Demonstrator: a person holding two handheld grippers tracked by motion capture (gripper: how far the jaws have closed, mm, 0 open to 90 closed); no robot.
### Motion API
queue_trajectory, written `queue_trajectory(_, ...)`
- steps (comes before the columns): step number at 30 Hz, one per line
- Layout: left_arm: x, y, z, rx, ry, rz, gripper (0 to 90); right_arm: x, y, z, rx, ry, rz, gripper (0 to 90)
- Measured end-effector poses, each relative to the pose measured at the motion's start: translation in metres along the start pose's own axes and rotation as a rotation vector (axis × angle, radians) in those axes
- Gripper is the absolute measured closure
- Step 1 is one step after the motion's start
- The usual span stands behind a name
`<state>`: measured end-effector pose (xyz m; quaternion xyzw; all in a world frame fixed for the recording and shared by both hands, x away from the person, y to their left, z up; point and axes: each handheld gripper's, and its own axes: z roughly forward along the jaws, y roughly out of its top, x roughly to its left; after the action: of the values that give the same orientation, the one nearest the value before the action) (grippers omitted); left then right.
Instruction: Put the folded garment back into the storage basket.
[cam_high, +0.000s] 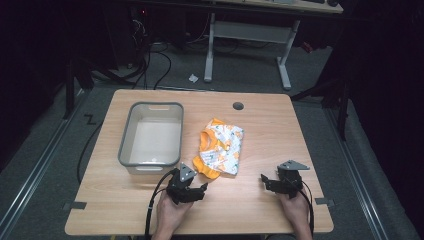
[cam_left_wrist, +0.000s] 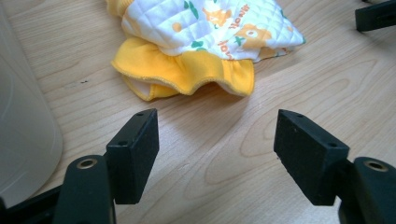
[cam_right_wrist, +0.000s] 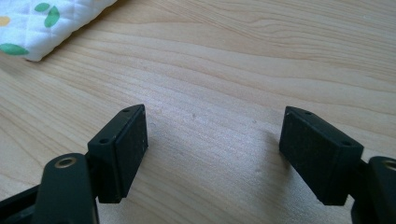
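Note:
A folded quilted baby garment (cam_high: 221, 146), white with orange and green prints and a yellow ruffled hem, lies at the middle of the wooden table (cam_high: 260, 125). My left gripper (cam_high: 198, 188) sits just in front of its yellow hem, jaws wide apart and empty. The left gripper view has the hem (cam_left_wrist: 187, 74) a short way beyond my left gripper (cam_left_wrist: 217, 149). My right gripper (cam_high: 266, 181) rests open near the front right of the table, apart from the garment. A white corner of the garment (cam_right_wrist: 44, 25) appears at the upper left beyond my right gripper (cam_right_wrist: 212, 151).
A grey plastic bin (cam_high: 151, 137), empty, stands on the left half of the table, close to my left gripper; its pale wall (cam_left_wrist: 21, 121) edges the left gripper view. A round cable hole (cam_high: 238, 106) is near the far edge. Desk legs and cables lie on the floor beyond.

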<state>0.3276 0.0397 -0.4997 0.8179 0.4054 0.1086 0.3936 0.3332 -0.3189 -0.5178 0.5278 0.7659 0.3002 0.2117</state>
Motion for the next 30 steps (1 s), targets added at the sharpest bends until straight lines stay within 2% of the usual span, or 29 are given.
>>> queue_trajectory(4,-0.001,0.005,-0.002,0.008,0.002,0.004,31.1,0.000,0.000,0.000,0.000,0.000,-0.001,23.6)
queue_trajectory(6,-0.002,0.009,-0.003,0.019,0.009,-0.007,31.1,0.000,0.000,0.000,0.000,0.000,-0.001,23.7)
queue_trajectory(14,-0.003,0.025,-0.007,0.010,0.018,0.000,31.0,0.000,0.000,0.000,0.001,0.001,-0.001,23.7)
queue_trajectory(16,-0.002,0.030,-0.006,0.012,0.018,0.004,31.0,0.000,0.000,0.000,0.000,0.001,-0.003,23.7)
queue_trajectory(19,-0.002,0.039,-0.005,0.024,0.003,-0.016,31.0,0.000,0.000,0.000,0.000,0.001,-0.003,23.7)
queue_trajectory(22,-0.002,0.045,-0.002,0.033,0.018,-0.015,31.0,0.000,0.000,0.000,0.000,0.001,-0.003,23.7)
queue_trajectory(25,-0.001,0.050,0.001,0.033,0.009,-0.031,30.8,0.000,0.000,0.000,0.000,0.001,-0.003,23.7)
queue_trajectory(30,-0.002,0.058,0.005,0.043,0.016,-0.014,29.7,0.000,0.000,0.000,0.000,0.002,-0.004,23.6)
